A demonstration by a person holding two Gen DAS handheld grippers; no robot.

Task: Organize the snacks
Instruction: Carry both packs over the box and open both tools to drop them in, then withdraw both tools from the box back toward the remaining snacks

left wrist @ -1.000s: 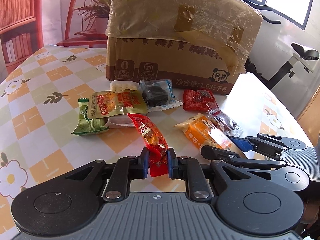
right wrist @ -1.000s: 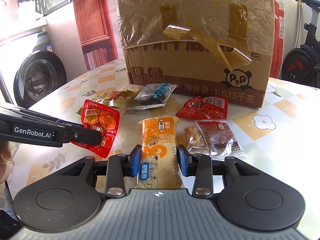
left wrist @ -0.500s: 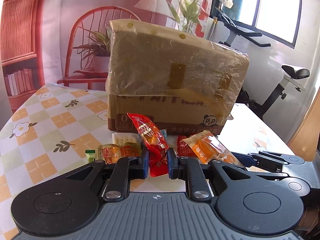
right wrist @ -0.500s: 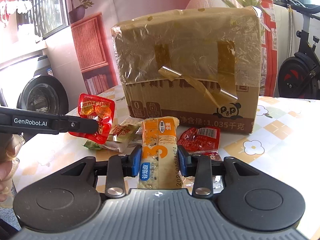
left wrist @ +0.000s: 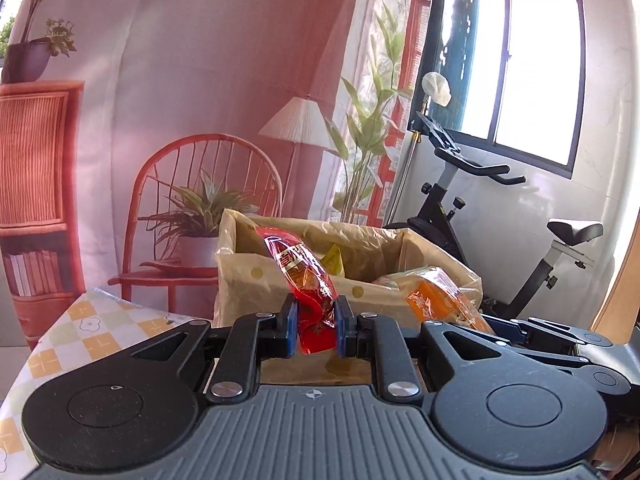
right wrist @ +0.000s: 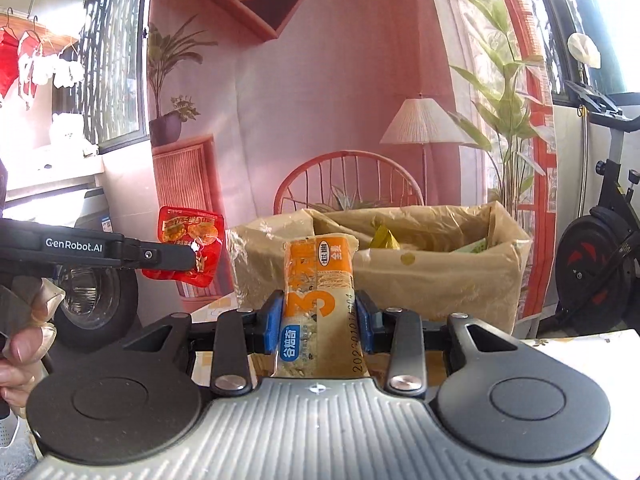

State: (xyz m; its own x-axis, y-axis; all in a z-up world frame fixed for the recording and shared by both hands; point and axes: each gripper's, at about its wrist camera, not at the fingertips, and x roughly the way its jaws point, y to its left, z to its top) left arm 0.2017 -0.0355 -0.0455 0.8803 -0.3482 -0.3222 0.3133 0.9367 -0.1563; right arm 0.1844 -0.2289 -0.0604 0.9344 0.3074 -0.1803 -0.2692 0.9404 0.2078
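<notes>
My left gripper (left wrist: pixel 317 326) is shut on a red snack packet (left wrist: pixel 306 276) and holds it upright at the near rim of the open cardboard box (left wrist: pixel 360 292). My right gripper (right wrist: pixel 319 322) is shut on an orange cracker pack (right wrist: pixel 320 280), raised in front of the same box (right wrist: pixel 440 280). The right gripper also shows in the left wrist view (left wrist: pixel 516 330), to the right, with the orange pack (left wrist: pixel 440 300). The left gripper (right wrist: pixel 188 258) and red packet (right wrist: pixel 188 232) show at left in the right wrist view. Snacks lie inside the box.
The box is lined with clear plastic and stands on a table with a checked flower cloth (left wrist: pixel 100 336). An exercise bike (left wrist: pixel 500 220) stands to the right behind the table. A washing machine (right wrist: pixel 92 292) is at the left.
Both grippers have risen with their packets from table level to the height of the box's open top. The snacks left on the table have dropped out of view.
</notes>
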